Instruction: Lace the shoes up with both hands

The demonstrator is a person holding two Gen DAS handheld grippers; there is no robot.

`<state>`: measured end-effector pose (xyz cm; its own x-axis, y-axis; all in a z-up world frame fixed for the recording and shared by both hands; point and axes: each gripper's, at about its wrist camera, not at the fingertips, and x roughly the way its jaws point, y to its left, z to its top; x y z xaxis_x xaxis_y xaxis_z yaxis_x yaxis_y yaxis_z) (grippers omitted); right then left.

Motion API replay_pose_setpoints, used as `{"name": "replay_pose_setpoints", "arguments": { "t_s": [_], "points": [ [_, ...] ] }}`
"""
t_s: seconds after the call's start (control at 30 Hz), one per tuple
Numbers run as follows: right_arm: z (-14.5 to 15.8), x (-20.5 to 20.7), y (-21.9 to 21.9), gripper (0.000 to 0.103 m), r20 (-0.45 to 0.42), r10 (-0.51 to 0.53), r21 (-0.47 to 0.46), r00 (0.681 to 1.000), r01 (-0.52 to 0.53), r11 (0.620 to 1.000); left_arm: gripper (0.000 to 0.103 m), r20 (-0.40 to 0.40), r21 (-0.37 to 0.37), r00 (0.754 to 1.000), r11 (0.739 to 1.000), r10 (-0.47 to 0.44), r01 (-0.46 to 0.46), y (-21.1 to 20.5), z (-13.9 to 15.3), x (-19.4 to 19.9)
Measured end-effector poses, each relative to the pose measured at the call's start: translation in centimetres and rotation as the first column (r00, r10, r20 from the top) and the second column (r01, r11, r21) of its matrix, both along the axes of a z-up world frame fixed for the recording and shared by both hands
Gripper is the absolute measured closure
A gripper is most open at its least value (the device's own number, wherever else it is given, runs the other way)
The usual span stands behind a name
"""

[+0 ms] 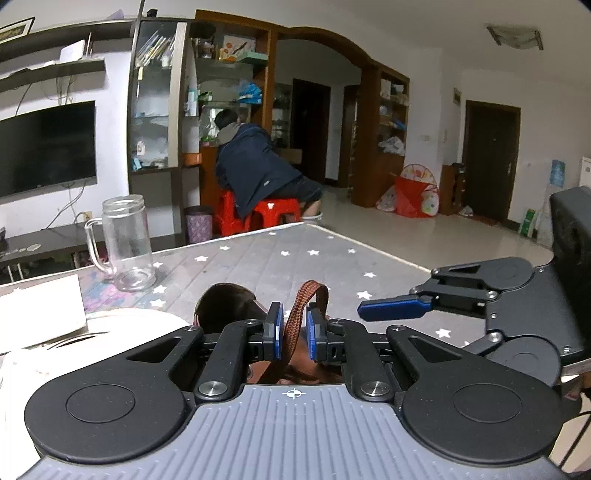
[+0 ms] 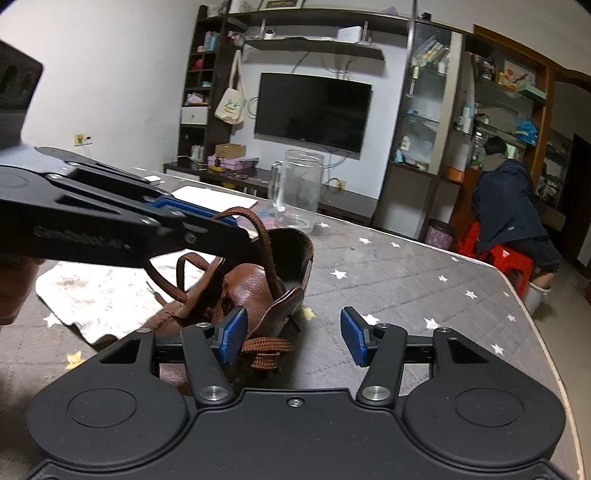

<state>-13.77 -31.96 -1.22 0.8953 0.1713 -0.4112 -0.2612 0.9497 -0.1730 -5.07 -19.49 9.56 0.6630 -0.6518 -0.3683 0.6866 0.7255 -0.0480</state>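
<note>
Indoor light, dim-ish, cool white cast, even and soft; source not clear, ceiling lamp (image 1: 515, 36) looks unlit. Shadows faint. Heavy fisheye bend in both views: walls and shelves curve, black vignette in corners. Left gripper (image 2: 207, 218) close to the right lens, blurred, its lettering unreadable. Mild glare on shoe (image 2: 251, 291) leather and jar (image 2: 297, 192). TV (image 1: 44, 147) black, faint reflections. Background fairly sharp, slightly noisy.

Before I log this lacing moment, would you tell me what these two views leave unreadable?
- Left wrist view: most of the brown shoe is hidden behind the left gripper; whether its jaws actually pinch the lace loop is unclear.
- Right wrist view: the shoe's toe and eyelets are covered by the left gripper's body.
- Right gripper: the loose lace end runs under its left pad.
</note>
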Motion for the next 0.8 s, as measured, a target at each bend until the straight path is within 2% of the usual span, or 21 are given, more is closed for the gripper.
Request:
{"name": "replay_pose_setpoints", "arguments": {
  "t_s": [0.4, 0.47, 0.6, 0.63, 0.8],
  "points": [
    [1.1, -0.2, 0.4, 0.045, 0.010, 0.078, -0.068, 0.997, -0.077, 0.995, 0.090, -0.012, 0.009, 1.000, 1.000, 0.018, -0.018, 0.4, -0.4, -0.2],
    [1.2, 0.0, 0.4, 0.055, 0.007, 0.087, -0.085, 0.996, -0.086, 0.993, 0.089, -0.014, 0.009, 1.000, 1.000, 0.020, -0.020, 0.4, -0.3, -0.1],
    [1.4, 0.4, 0.2, 0.064, -0.001, 0.104, -0.120, 0.995, -0.103, 0.987, 0.089, -0.019, 0.011, 1.000, 1.000, 0.023, -0.022, -0.1, 0.3, 0.0],
    [1.5, 0.5, 0.2, 0.069, -0.003, 0.108, -0.128, 0.994, -0.107, 0.986, 0.089, -0.021, 0.012, 1.000, 1.000, 0.023, -0.023, -0.2, 0.5, 0.1],
    [1.7, 1.0, 0.0, 0.076, -0.014, 0.129, -0.171, 0.992, -0.129, 0.977, 0.088, -0.028, 0.007, 0.999, 1.000, 0.026, -0.026, -0.2, 0.6, 0.3]
  ]
}}
